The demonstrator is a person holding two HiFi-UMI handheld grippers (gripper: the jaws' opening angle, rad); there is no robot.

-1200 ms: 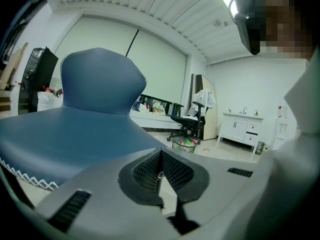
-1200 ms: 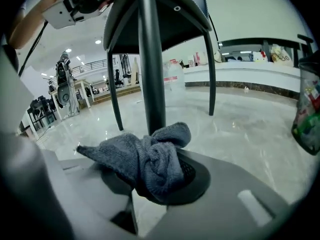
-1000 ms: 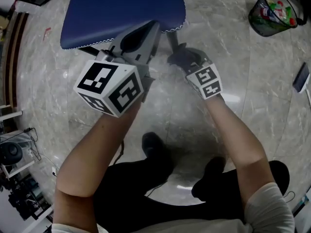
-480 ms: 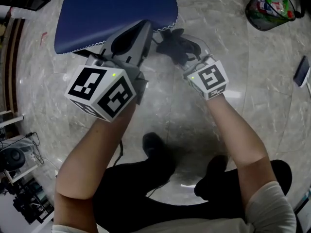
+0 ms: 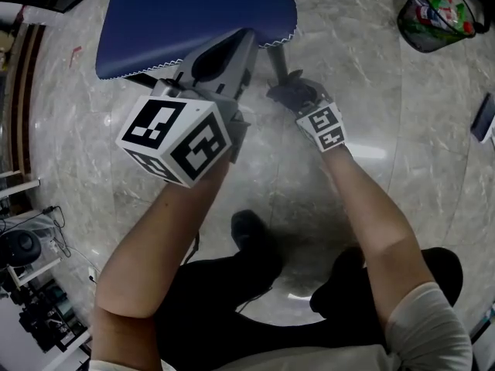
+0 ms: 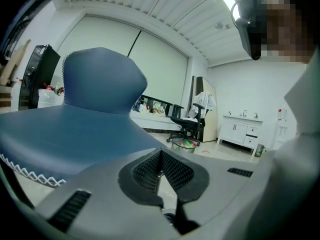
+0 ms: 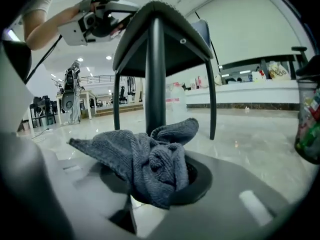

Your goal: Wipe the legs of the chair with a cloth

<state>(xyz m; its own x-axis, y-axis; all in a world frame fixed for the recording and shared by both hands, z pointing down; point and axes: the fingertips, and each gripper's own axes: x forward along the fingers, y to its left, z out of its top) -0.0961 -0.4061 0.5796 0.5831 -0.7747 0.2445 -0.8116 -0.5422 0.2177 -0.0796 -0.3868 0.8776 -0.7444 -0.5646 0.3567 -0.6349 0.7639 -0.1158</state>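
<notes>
A chair with a blue seat [image 5: 193,14] stands on the marble floor, its dark front leg [image 5: 277,62] showing below the seat's right corner. My right gripper [image 5: 288,93] is low beside that leg, shut on a bunched grey cloth [image 7: 150,159]. In the right gripper view the leg [image 7: 155,74] rises straight behind the cloth, close to it; contact is not clear. My left gripper [image 5: 226,52] hovers over the seat's front edge, jaws shut with nothing between them. The left gripper view shows the seat [image 6: 75,129] stretching away beyond its jaws.
A mesh waste bin [image 5: 433,14] with rubbish stands at the far right. A dark flat object [image 5: 483,122] lies at the right edge. The person's shoes [image 5: 251,234] are planted just behind the grippers. An office chair [image 6: 192,121] and white cabinets stand far off.
Half a second ago the right gripper and cloth were higher, up near the seat corner; they have moved back down along the leg. The left gripper has hardly shifted.
</notes>
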